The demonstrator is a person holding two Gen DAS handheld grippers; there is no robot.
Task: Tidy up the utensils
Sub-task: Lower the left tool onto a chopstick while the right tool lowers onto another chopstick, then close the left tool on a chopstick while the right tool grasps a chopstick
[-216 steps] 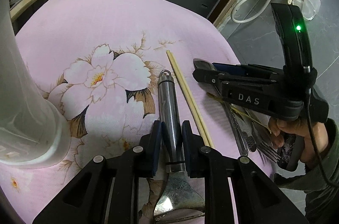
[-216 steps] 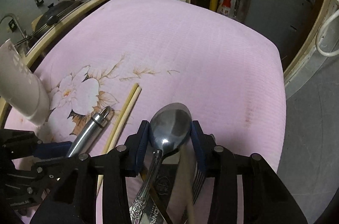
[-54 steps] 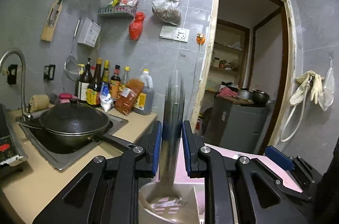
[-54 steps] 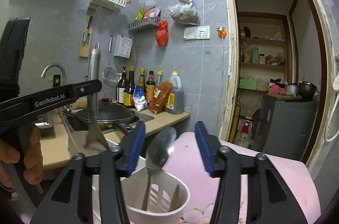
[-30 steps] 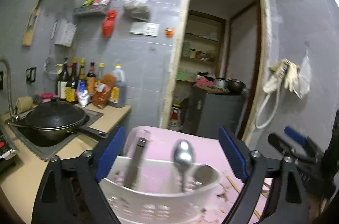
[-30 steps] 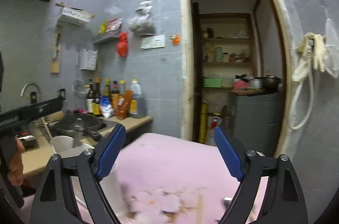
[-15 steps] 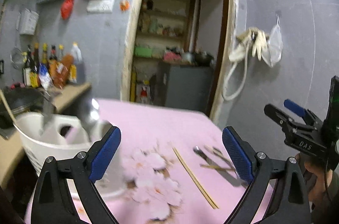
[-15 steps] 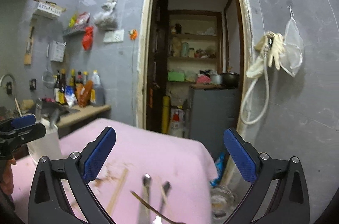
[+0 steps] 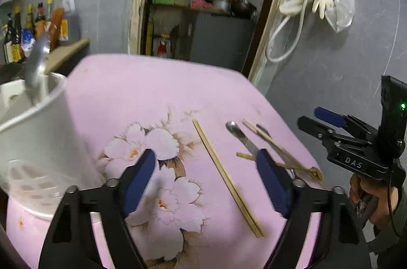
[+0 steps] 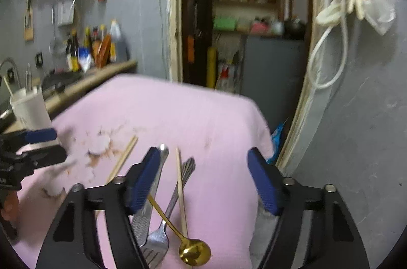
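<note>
The white plastic utensil holder point(image 9: 38, 131) at the left of the pink flowered bench point(image 9: 157, 91) already has a metal utensil point(image 9: 34, 63) standing in it. Left to sort: a pair of pale wooden chopsticks point(image 9: 226, 177), a single chopstick point(image 10: 181, 190), a steel fork point(image 10: 159, 241), a gold spoon point(image 10: 194, 255) and a steel-handled tool point(image 10: 152, 192). The left gripper point(image 9: 206, 180) and right gripper point(image 10: 201, 180) hang over these, fingers apart and closing, nothing clamped
</note>
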